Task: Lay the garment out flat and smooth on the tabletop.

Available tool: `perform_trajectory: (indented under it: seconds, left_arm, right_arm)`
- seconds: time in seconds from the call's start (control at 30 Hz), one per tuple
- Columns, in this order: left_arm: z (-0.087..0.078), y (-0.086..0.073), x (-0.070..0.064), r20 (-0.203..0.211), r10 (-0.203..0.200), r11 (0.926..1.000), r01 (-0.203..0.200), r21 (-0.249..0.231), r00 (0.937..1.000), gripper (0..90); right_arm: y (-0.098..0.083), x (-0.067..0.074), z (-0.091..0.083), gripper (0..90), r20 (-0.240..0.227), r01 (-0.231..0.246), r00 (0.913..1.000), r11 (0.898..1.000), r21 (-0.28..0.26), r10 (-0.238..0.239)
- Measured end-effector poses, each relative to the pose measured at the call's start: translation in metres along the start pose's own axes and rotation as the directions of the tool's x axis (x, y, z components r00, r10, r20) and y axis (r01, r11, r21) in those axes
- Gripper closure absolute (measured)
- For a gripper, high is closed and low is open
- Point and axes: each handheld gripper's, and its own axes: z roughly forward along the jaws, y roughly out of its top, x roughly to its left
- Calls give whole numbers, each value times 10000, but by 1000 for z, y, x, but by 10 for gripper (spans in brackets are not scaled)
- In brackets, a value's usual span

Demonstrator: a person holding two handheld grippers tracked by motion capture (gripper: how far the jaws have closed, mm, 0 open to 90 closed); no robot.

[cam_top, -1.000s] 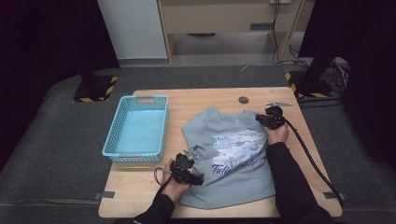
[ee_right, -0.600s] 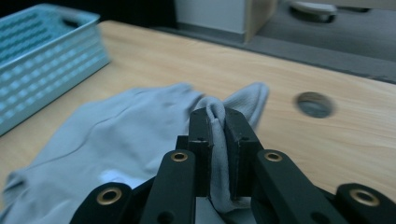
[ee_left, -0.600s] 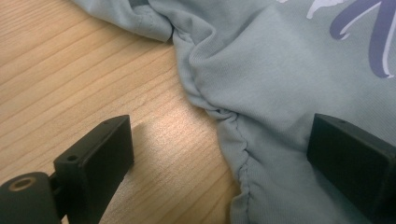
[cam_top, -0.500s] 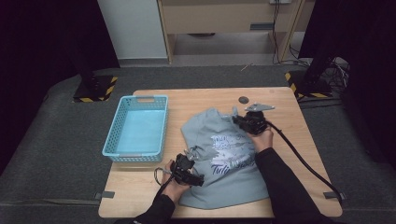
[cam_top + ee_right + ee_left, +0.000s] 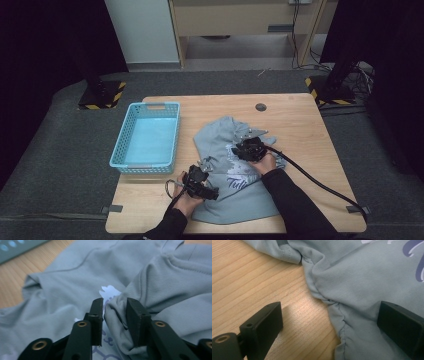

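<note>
Your right gripper (image 5: 251, 148), jaws just easing apart around a bunched fold, sits mid-frame folding the grey T-shirt (image 5: 235, 175), while your left gripper (image 5: 200, 181) stands wide open astride its hem.

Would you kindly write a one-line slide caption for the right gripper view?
Right claw, jaws just opening, with a bunched fold of the grey T-shirt between them.

Soft matt knit shirt (image 5: 235, 175) – grainy wood table (image 5: 295, 120), plastic mesh basket (image 5: 147, 137).
</note>
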Motion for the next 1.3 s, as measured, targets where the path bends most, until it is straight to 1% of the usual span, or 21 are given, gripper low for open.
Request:
perform_trajectory:
  seconds: [0.07,0.13,0.2,0.23,0.27,0.33,0.37,0.43,0.47,0.57,0.6,0.7,0.77,0.83,0.87,0.93,1.03,1.1,1.13,1.23,1.3]
  left_arm:
    - [0,0,0,2,2,10000,-2,2,10000,46]
    - [0,0,0,-2,1,10000,-1,1,10000,45]
    - [0,0,0,-11,-4,10000,4,2,10000,44]
    - [0,0,0,-12,0,10000,0,3,10000,44]
    - [0,0,0,-3,5,10000,-5,5,10000,43]
    - [0,0,0,-1,4,10000,-4,2,10000,42]
    - [0,0,0,1,6,10000,-6,-1,10000,41]
    - [0,0,0,-1,14,10000,-14,-2,10000,40]
    - [0,0,0,1,20,10000,-20,-1,10000,40]
    - [0,0,0,5,25,10000,-25,1,10000,39]
    - [0,0,0,6,28,10000,-28,4,10000,39]
    - [0,0,0,16,46,10000,-46,6,10000,39]
    - [0,0,0,19,53,10000,-53,3,10000,39]
    - [0,0,0,20,53,10000,-53,0,10000,39]
    - [0,0,0,20,55,10000,-55,0,10000,39]
    - [0,0,0,26,60,10000,-60,3,10000,39]
    - [0,0,0,25,61,10000,-61,3,10000,39]
    - [0,0,0,19,52,10000,-52,5,10000,38]
    - [0,0,0,13,42,10000,-42,11,10000,38]
    - [0,0,0,-2,48,10000,-48,62,10000,36]
    - [0,0,0,-10,43,9999,-43,141,10000,37]
  right_arm:
    - [8,-1,-13,617,-82,1,10000,9997,-261,-3]
    - [18,-4,-28,572,-98,-161,9998,9978,-650,155]
    - [28,-12,-43,545,159,-335,9992,9932,-1117,355]
    - [33,-18,-50,532,362,-447,9981,9911,-1251,495]
    - [36,-24,-55,514,611,-518,9963,9898,-1329,603]
    - [41,-38,-60,472,996,-727,9914,9901,-1199,848]
    - [41,-44,-60,453,1145,-834,9889,9914,-1013,948]
    - [40,-55,-56,423,1458,-873,9847,9942,-635,957]
    - [38,-60,-53,419,1527,-916,9834,9945,-502,983]
    - [32,-75,-42,419,1526,-1219,9804,9921,-288,1249]
    - [30,-80,-36,418,1515,-1250,9805,9921,-129,1255]
    - [22,-91,-20,410,1286,-1501,9808,9885,193,1464]
    - [18,-96,-12,402,1147,-1675,9800,9852,351,1626]
    - [14,-98,-5,419,1166,-1762,9788,9824,615,1683]
    - [11,-98,-2,444,1185,-1770,9787,9816,716,1679]
    - [9,-98,0,548,1056,-1868,9784,9789,823,1778]
    - [9,-96,-3,737,969,-1827,9797,9806,718,1754]
    - [11,-95,-8,812,1089,-1751,9798,9825,641,1675]
    - [12,-95,-11,833,1186,-1752,9788,9827,600,1672]
    - [15,-100,-22,852,1620,-1844,9709,9822,369,1762]
    - [19,-104,-33,858,2013,-1963,9603,9805,-35,1929]
